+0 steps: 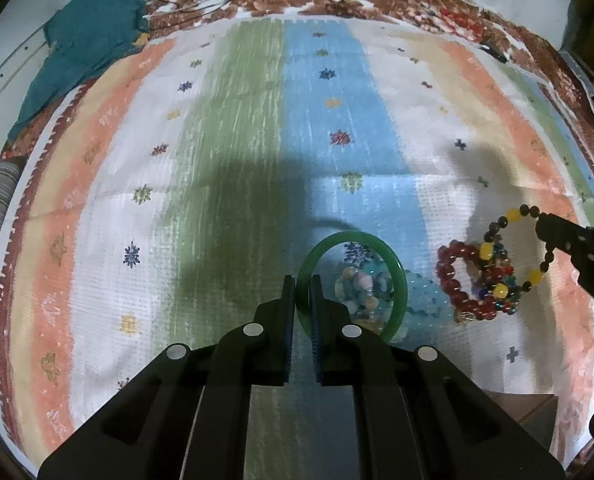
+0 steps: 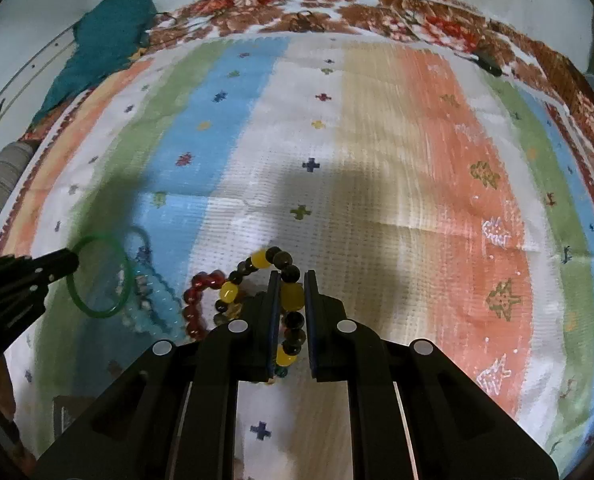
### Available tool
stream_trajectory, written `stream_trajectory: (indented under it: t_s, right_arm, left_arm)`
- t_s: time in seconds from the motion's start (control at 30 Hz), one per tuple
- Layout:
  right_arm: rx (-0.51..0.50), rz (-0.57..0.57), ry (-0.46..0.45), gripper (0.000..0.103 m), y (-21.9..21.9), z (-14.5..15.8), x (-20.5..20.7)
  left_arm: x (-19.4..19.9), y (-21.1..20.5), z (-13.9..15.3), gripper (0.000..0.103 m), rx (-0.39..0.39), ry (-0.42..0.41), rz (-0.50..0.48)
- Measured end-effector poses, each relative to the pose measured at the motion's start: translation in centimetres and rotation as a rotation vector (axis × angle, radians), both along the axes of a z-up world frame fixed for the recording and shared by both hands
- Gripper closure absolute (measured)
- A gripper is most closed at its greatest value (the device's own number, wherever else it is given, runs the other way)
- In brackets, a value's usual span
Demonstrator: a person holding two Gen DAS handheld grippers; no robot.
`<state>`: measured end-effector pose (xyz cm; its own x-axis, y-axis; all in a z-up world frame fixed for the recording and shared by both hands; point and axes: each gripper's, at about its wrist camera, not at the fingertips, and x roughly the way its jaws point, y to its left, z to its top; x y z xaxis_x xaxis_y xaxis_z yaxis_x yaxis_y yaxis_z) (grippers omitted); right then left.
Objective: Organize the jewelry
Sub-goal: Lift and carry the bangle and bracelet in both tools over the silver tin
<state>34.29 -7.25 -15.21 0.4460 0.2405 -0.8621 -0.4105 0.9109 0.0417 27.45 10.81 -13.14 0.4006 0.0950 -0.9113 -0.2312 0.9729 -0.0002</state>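
The left gripper (image 1: 303, 280) pinches the green bangle (image 1: 397, 276), fingers nearly shut on its rim. The right gripper (image 2: 291, 280) clamps the yellow-and-dark bead bracelet (image 2: 257, 260), both above the striped mat (image 1: 225, 160). Its hanging loop could snag the red bead bracelet (image 1: 453, 276) in the heap and drag it along.

Almost no text can be read. On the side of the right gripper (image 1: 543, 222), near the right edge of the left wrist view, a few pale embossed letters are seen, perhaps "UA", but they are cut off and too small to be read with certainty.
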Motion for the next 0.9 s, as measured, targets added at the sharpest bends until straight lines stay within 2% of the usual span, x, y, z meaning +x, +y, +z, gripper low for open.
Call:
stream_trajectory:
  t_s: [0.63,0.9]
  right_arm:
    - [0.043,0.026,-0.062,0.091,-0.5,3.7,-4.6]
    - [0.058,0.038,-0.118,0.091,-0.3,5.1,-6.2]
  left_arm:
    - [-2.4,-2.4,4.0,0.096,0.002,-0.085,-0.025]
    - [-3.9,-3.2,5.3,0.096,-0.003,-0.11,-0.023]
